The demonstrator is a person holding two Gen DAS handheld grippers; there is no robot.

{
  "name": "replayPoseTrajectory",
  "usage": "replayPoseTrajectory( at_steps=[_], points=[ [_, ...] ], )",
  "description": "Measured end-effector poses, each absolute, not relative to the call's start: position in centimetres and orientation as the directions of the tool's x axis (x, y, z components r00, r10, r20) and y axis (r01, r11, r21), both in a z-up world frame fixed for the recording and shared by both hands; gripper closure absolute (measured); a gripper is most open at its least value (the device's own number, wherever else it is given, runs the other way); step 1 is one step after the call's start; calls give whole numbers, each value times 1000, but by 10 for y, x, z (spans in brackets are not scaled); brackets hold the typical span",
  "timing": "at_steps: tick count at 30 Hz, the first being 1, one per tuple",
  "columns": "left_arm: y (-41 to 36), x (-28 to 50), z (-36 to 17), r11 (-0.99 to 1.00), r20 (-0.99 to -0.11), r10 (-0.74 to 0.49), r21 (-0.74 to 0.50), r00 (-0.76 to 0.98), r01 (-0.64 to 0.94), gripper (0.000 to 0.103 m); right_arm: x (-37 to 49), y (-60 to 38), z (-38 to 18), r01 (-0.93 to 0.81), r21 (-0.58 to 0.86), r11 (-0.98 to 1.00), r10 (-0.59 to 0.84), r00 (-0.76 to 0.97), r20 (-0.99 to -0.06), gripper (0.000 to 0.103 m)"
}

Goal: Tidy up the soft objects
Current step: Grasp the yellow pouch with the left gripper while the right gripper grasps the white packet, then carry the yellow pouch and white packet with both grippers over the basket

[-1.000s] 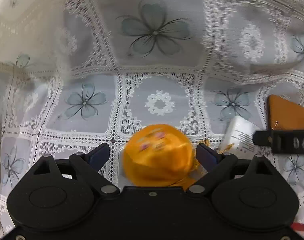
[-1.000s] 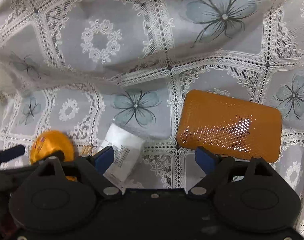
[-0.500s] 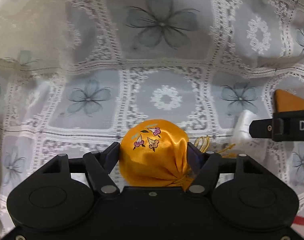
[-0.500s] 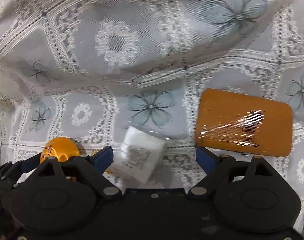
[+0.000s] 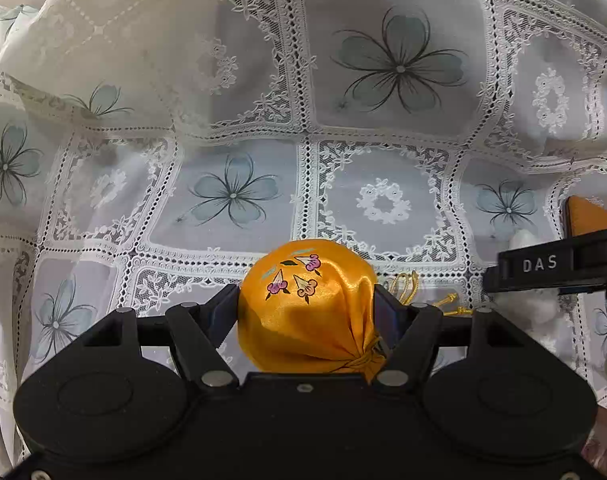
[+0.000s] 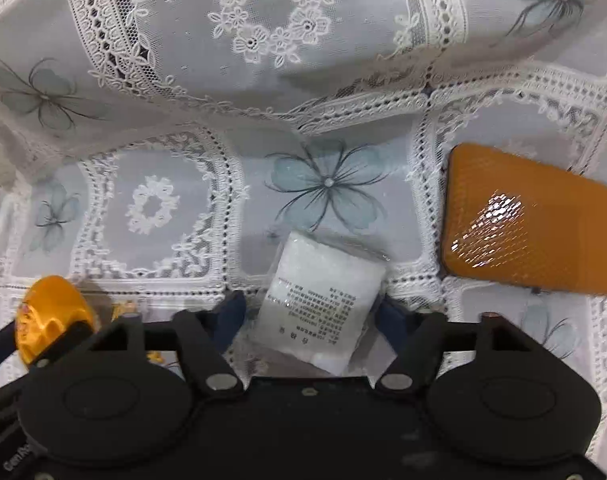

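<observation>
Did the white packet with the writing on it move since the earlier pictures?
Cannot tell. The white printed plastic packet now sits between the right gripper fingers, whose jaws have just been closing, but its gap to the orange textured rectangular pad looks similar; the camera moved.

My left gripper (image 5: 305, 312), matt black plastic with small metal screws, is pressing a glossy orange satin pouch (image 5: 307, 312) tied with a golden cord (image 5: 407, 284). My right gripper (image 6: 309, 316), the same matt plastic, is closing around a clear, shiny plastic packet (image 6: 319, 300) of white filling with printed text. A thin white lace cloth (image 6: 263, 92) is covering the surface, rumpled. An orange pad (image 6: 527, 220) is glinting, its skin finely dimpled.
</observation>
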State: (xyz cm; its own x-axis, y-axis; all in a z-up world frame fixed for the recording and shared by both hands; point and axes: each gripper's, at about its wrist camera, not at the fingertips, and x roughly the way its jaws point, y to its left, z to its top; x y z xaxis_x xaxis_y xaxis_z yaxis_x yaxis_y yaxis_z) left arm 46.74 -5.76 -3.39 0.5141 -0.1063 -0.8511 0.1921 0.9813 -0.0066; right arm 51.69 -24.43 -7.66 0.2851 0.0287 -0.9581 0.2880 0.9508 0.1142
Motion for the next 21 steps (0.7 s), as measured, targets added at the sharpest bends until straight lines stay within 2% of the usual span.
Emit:
replayPoseTrajectory(
  at_steps=[3, 9, 21],
  points=[
    [-58, 466, -32, 983, -853, -106, -13, 511, 183, 38, 517, -240, -75, 264, 67, 962, -13, 288, -958, 49],
    [-70, 457, -19, 981, -841, -114, -13, 529, 192, 38, 502, -245, -55, 218, 63, 974, -14, 333, -943, 49],
    [-148, 417, 22, 951, -805, -189, -8, 562, 309, 38, 433, -298, -1, 211, 46, 977, -52, 437, -898, 49]
  ],
)
